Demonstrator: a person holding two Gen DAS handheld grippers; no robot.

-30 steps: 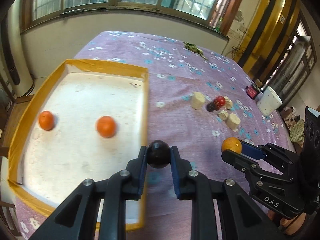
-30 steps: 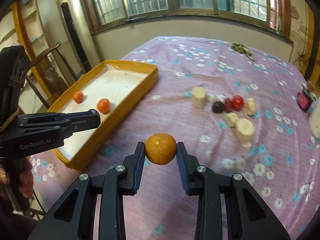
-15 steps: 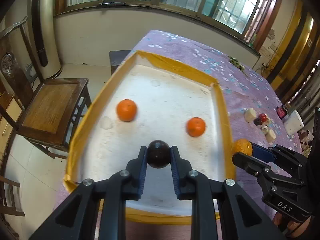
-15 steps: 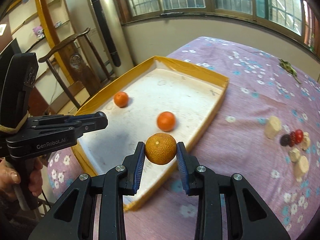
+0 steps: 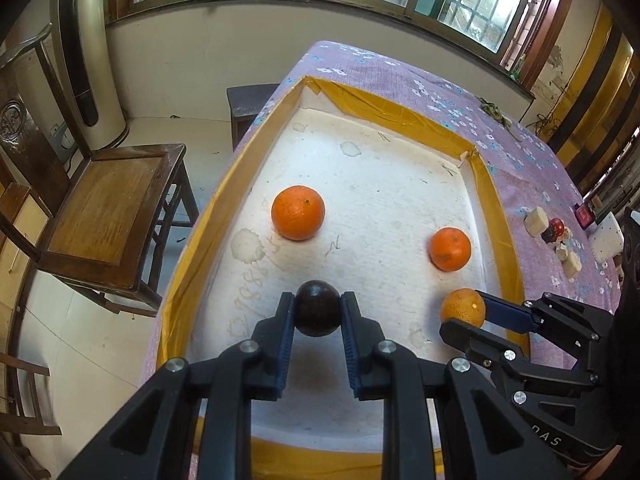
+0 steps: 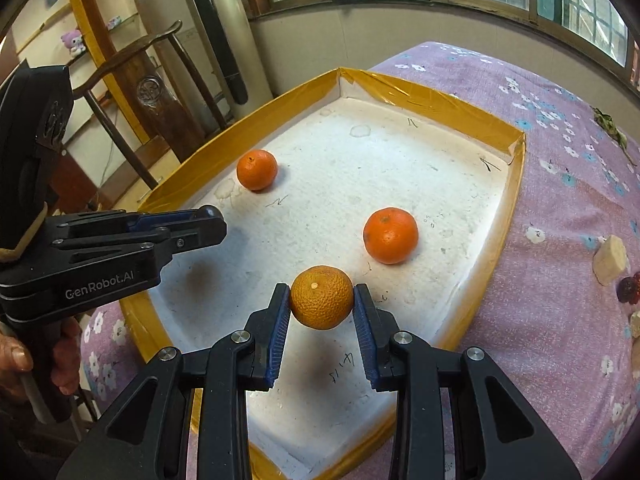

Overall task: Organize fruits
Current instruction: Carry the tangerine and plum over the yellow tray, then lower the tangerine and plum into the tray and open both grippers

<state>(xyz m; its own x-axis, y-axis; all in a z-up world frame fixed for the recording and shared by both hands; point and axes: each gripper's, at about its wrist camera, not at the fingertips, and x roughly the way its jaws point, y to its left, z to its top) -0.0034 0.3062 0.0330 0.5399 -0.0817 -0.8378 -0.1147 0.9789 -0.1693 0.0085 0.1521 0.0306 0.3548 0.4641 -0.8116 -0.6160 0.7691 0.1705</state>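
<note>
oranges (image 5: 297, 212) orange | plum (image 5: 317, 314) dark | tray (image 5: 404, 106) yellow-rimmed | cloth (image 6: 560, 208) purple floral

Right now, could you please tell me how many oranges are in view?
3. Two lie loose in the tray: a far-left orange and a nearer orange. The dimpled orange is gripped by the right tool above the tray. None appears hidden.

Both tools have moved off the purple-clothed surface (image 6: 560, 240) and over the yellow-rimmed tray (image 5: 490, 208). One second back, left tool (image 5: 317, 314) with dark round fruit (image 5: 317, 312) sat at the tray's near right rim; now well over the white floor. Right tool (image 6: 321, 298) with pale orange (image 6: 321, 296) was above the cloth; now inside the tray's near edge. Leftover fruit pile (image 5: 556, 236) now far to the right.
</note>
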